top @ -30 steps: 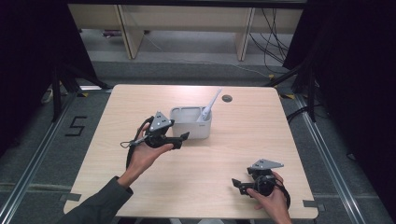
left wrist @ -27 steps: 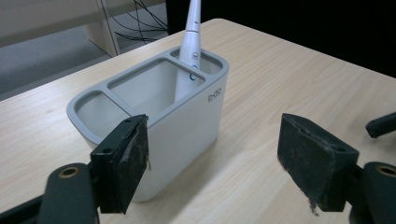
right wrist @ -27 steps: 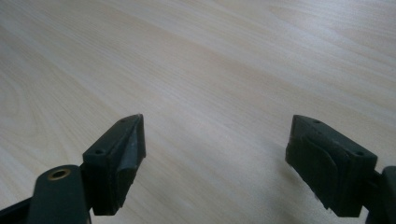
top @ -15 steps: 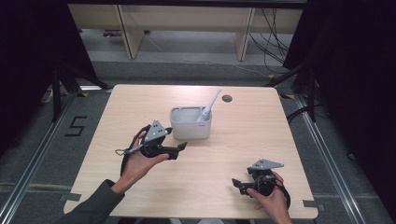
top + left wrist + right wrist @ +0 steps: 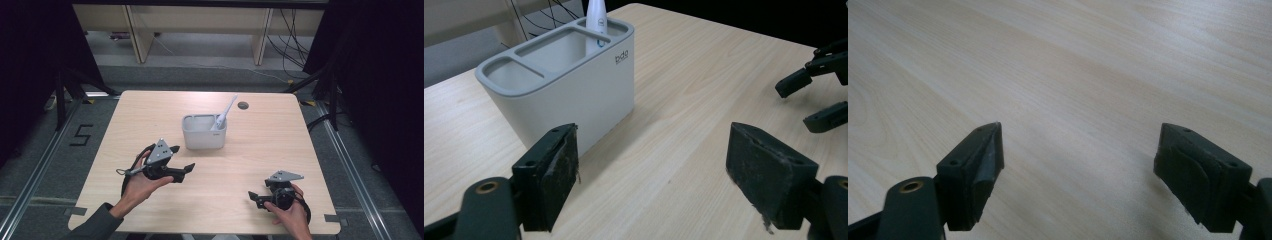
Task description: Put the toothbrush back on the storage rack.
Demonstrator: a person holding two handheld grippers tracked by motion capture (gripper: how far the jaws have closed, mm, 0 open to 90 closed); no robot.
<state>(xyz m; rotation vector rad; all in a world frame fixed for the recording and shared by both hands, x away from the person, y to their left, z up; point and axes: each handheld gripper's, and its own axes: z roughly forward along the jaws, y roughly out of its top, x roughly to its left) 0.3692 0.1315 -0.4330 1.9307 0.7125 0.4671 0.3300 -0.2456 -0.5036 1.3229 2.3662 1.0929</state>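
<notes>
Fingers [image 5: 546,182] of the left gripper [image 5: 181,161] stand spread wide with nothing between them, and those of the right gripper [image 5: 253,197] are likewise parted and empty, bare wood showing in the gap in the right gripper view.

Near the middle of the counter [image 5: 280,145] sits a pale grey holder [image 5: 204,132] with three compartments open at the top. A white toothbrush [image 5: 224,114] stands in the compartment at the holder's right end as the high view shows it, leaning up and to the right over the rim. In the left gripper view the holder [image 5: 564,85] rises just beyond the left-hand finger, apart from it, with small lettering on its side, and the toothbrush [image 5: 595,20] shows at its far end.

Down and to the left of the holder, the left gripper is held in the person's left hand [image 5: 137,185], raised off the wood, its tips pointing right and near the holder without touching it. Well apart, at the counter's near right corner, the right hand [image 5: 289,215] holds the right gripper low over the surface, pointing left. Its fingers also show at the right edge of the left gripper view [image 5: 819,97].

A small round dark grommet [image 5: 243,105] lies in the counter behind the holder. Beyond the far edge stand pale wooden shelf legs [image 5: 137,35] and loose cables [image 5: 290,30] on the floor.
</notes>
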